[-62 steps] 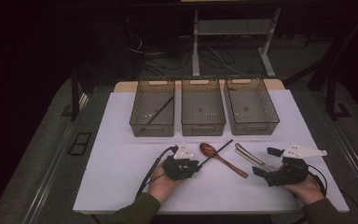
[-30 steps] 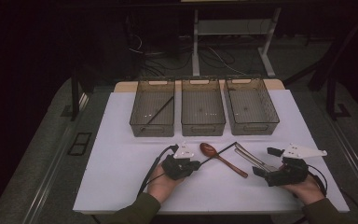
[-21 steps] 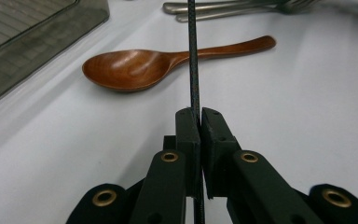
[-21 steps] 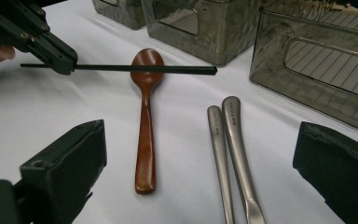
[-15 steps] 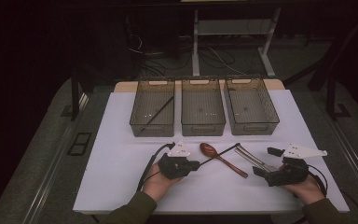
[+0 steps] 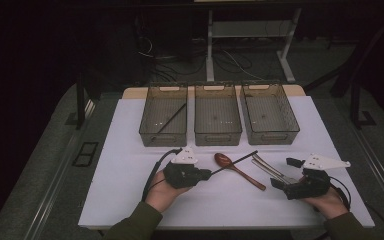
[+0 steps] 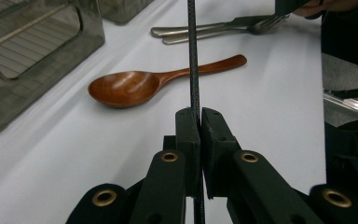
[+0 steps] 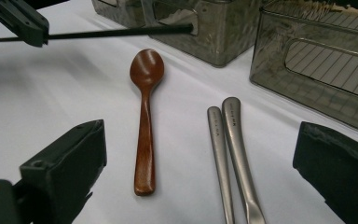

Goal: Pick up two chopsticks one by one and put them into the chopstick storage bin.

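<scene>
My left gripper is shut on one end of a black chopstick. The stick runs out to the right, above the bowl end of a wooden spoon that lies on the white table. In the right gripper view the same chopstick hangs above the spoon, held by the left gripper. My right gripper stands open, low over the table. Its jaws are on either side of the handles of two metal utensils.
Three smoky clear bins stand in a row at the back: left, middle, right. Another black chopstick lies slanted in the left bin. The metal utensils lie just right of the spoon.
My left hand and gripper have shifted a little to the left with the chopstick held in the jaws. The right gripper has stayed where it was.
</scene>
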The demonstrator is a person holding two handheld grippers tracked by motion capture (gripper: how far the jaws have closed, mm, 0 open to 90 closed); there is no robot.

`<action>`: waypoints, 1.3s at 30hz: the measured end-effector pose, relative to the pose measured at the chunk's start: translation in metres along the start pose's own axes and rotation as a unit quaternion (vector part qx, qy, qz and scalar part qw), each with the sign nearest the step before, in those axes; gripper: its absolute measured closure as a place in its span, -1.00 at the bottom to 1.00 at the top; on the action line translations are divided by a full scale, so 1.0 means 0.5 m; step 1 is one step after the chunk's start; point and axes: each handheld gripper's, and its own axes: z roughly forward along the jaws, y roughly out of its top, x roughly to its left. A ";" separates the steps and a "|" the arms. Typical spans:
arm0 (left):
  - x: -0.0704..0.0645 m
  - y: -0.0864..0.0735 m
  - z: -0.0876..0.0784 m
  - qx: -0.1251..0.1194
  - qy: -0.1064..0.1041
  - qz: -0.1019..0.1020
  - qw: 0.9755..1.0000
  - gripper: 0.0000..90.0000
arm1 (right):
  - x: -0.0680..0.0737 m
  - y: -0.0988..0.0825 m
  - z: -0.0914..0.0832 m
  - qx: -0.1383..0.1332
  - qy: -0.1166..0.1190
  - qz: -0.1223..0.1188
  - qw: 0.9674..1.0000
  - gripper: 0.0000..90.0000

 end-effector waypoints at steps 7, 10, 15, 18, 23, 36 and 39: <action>0.005 0.005 -0.017 -0.001 0.000 0.005 1.000 0.90 | 0.000 0.000 0.000 0.001 -0.002 -0.003 1.000 -0.96; 0.007 0.007 -0.023 -0.003 0.003 0.004 1.000 0.90 | 0.000 0.000 -0.001 0.001 -0.003 -0.002 1.000 -0.96; 0.014 0.008 -0.034 -0.005 0.010 0.003 1.000 0.90 | 0.000 -0.001 -0.001 0.001 -0.003 -0.003 1.000 -0.96; 0.021 0.010 -0.041 -0.007 0.015 0.002 1.000 0.90 | 0.000 -0.001 0.000 0.001 -0.003 -0.004 1.000 -0.96; 0.037 0.015 -0.058 -0.014 0.027 -0.002 1.000 0.90 | 0.000 -0.001 0.000 0.002 -0.003 -0.003 1.000 -0.96; 0.085 0.020 -0.102 -0.023 0.058 -0.024 0.998 0.90 | -0.001 -0.002 0.001 0.003 -0.004 0.000 1.000 -0.96; 0.099 0.023 -0.112 -0.029 0.066 -0.029 0.997 0.90 | -0.001 -0.002 0.001 0.003 -0.003 0.001 1.000 -0.96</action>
